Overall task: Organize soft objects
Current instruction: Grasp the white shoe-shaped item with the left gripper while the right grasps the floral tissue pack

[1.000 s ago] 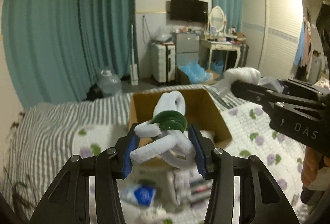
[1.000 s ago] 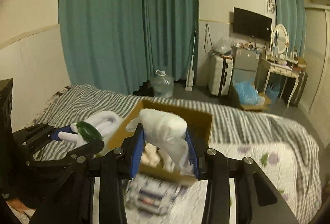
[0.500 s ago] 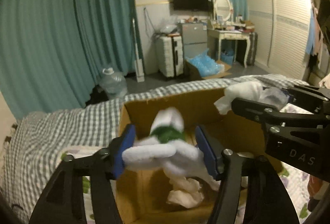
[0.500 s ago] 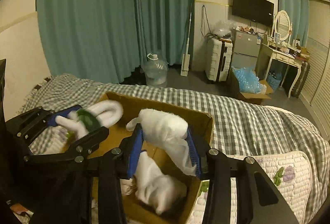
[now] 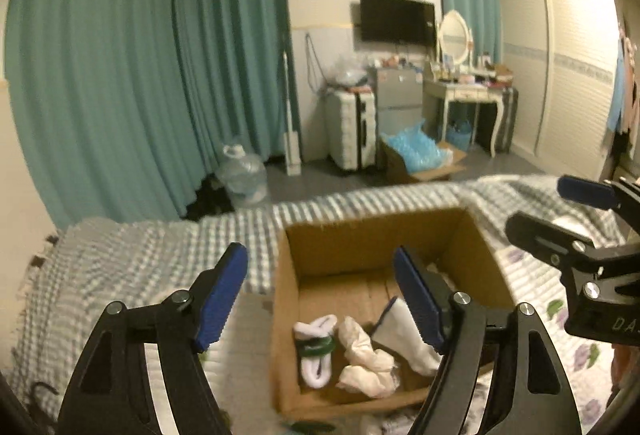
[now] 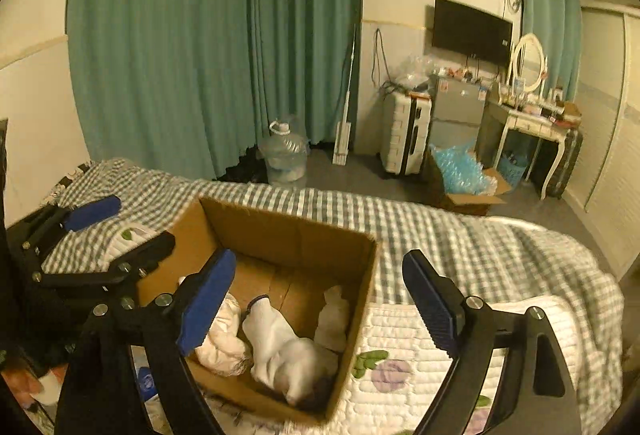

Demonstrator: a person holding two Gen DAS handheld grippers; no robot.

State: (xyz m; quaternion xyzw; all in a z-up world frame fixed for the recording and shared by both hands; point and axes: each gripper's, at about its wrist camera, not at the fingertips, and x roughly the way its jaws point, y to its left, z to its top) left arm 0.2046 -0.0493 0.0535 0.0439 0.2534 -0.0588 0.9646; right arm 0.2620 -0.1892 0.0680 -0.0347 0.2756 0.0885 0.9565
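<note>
Your left gripper (image 5: pixel 320 295) hovers above the near-left side of the cardboard box (image 5: pixel 332 235), jaws spread wide apart with nothing between them. Your right gripper (image 6: pixel 316 299) hovers over the box's right wall (image 6: pixel 360 299), jaws likewise wide apart and holding nothing.

The box sits on the bed (image 6: pixel 460 239), open at the top, resting partly on the checked cover and partly on the white quilt with floral print (image 6: pixel 400 355).

Contents of the box, as seen from the left wrist view:
- A white soft roll with a green band (image 5: pixel 316 349) lies on the floor of the box at its left side.
- A crumpled cream-coloured cloth (image 5: pixel 366 359) lies just beside it, at the centre.
- A white sock with a dark cuff edge (image 5: pixel 404 335) lies to the right, touching the cream cloth.

In the right wrist view, a further white piece (image 6: pixel 334 319) leans against the right inner wall.
</note>
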